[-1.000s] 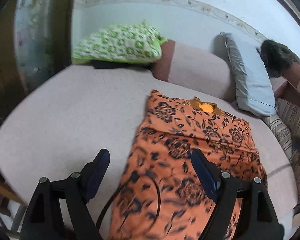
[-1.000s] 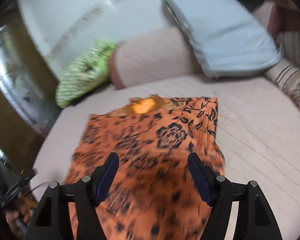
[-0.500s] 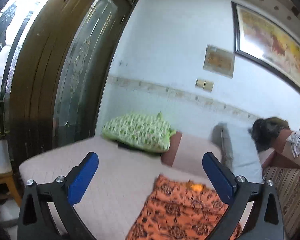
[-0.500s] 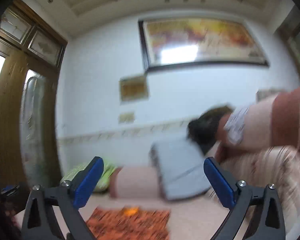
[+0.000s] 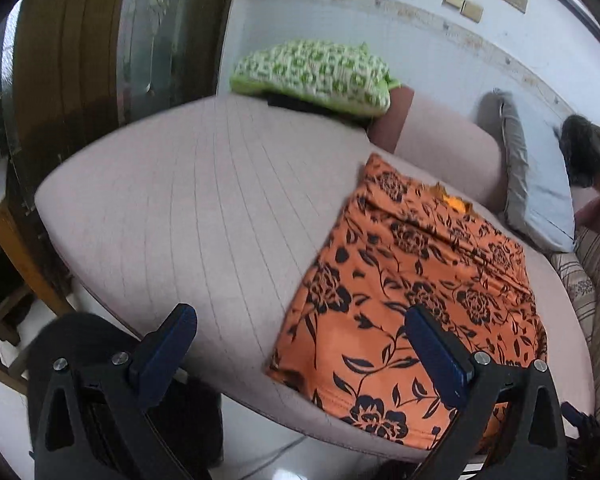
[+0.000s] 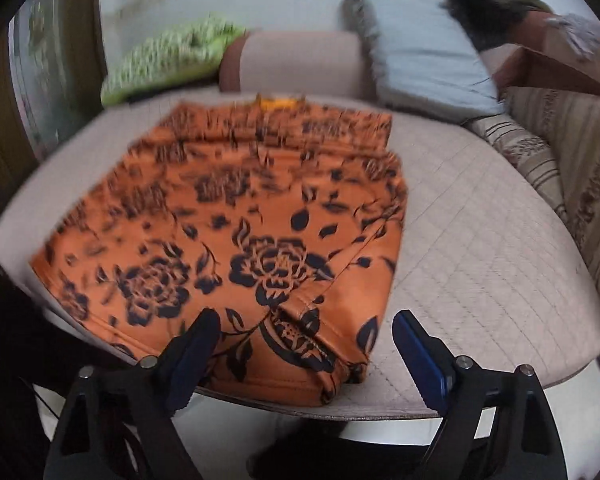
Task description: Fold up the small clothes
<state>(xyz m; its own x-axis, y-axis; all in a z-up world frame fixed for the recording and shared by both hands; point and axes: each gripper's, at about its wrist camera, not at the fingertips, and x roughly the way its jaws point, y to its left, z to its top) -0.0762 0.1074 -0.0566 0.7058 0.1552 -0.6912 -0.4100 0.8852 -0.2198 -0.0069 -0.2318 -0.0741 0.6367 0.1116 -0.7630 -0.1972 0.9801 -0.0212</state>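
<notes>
Domestic room, pale wall, dark wooden door at left; quilted pink bed (image 5: 204, 208) serving as work surface.

Orange flowered garment (image 5: 416, 284) spread flat on bed, near hem draped slightly over front edge, neckline toward bolster (image 5: 444, 148). Appears partly folded already, with one lengthwise crease along right side in right wrist view; judged mid-task.

Left tool (image 5: 300, 356): jaws wide apart, empty, hovering above garment's near left corner. Right tool (image 6: 306, 346): jaws wide apart, empty, hovering over near hem, straddling creased portion.

Also noted: green checked pillow (image 5: 312, 76), grey pillow (image 5: 536, 196), striped cushion (image 6: 560, 148).

Risks, as judged:
- Hem overhanging edge; careless tug likely to drag whole garment off bed.
- Thin, slippery-looking fabric; pinching one layer only would undo existing crease.
- Uneven lift between two tools would skew fold and bunch cloth.
- Right view blurred; misjudged approach could miss corner.

Markings: no brand, label or legible writing seen on garment, tools or bedding. Wall plates in left view too small to read.
</notes>
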